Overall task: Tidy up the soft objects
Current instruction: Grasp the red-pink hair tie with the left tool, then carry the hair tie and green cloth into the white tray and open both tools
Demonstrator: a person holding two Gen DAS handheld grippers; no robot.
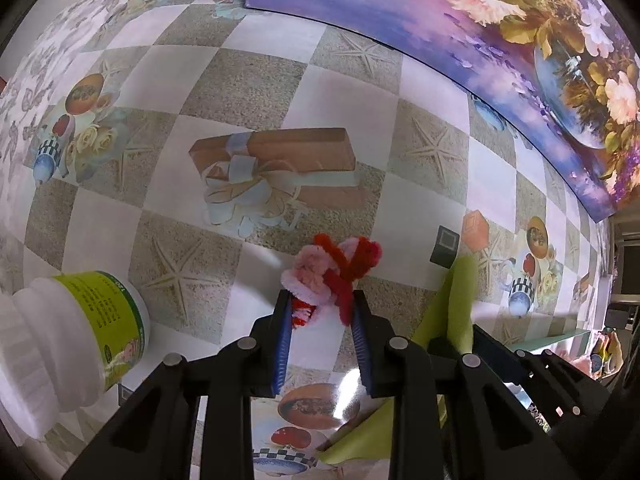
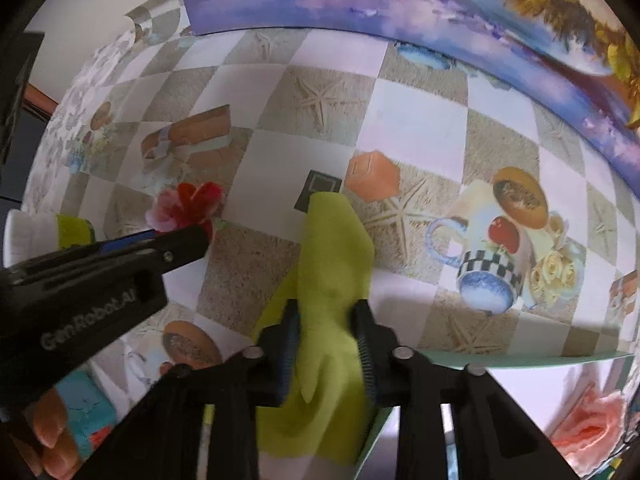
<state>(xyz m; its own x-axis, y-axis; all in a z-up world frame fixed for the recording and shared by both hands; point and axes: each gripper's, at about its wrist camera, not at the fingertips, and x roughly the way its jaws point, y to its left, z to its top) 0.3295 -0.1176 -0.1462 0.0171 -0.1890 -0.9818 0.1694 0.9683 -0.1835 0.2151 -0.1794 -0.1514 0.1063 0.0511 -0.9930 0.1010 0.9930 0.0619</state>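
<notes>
Both hands work over the patterned tablecloth (image 1: 432,92), both grippers pointing down at it.

Left gripper (image 1: 320,320): jaws pinched on the lower end of a red-and-pink pipe-cleaner bundle (image 1: 332,268); most of the bundle sticks out beyond the tips, near the middle of the table.

Right gripper (image 2: 326,340): jaws closed on a lime-green soft sheet (image 2: 332,248), which drapes forward onto the cloth and bunches below the pads. It looks like foam or felt; the blur leaves that unsettled.

Risks:
- The hold on the bundle is shallow. A quick lift or swing could let the fuzzy stems slide out of the pads.
- The sheet hangs loose; its trailing edge could drag or snag on the cloth.
- The two grippers sit just beside each other, so a crossing move could knock them together.
- A white jar with a green label (image 1: 88,328) lies near the left gripper, and a sideways sweep could roll it.

Hidden: the sheet's lower end, the far table edge under a propped floral picture (image 1: 500,32), and any container meant for the soft things.
</notes>
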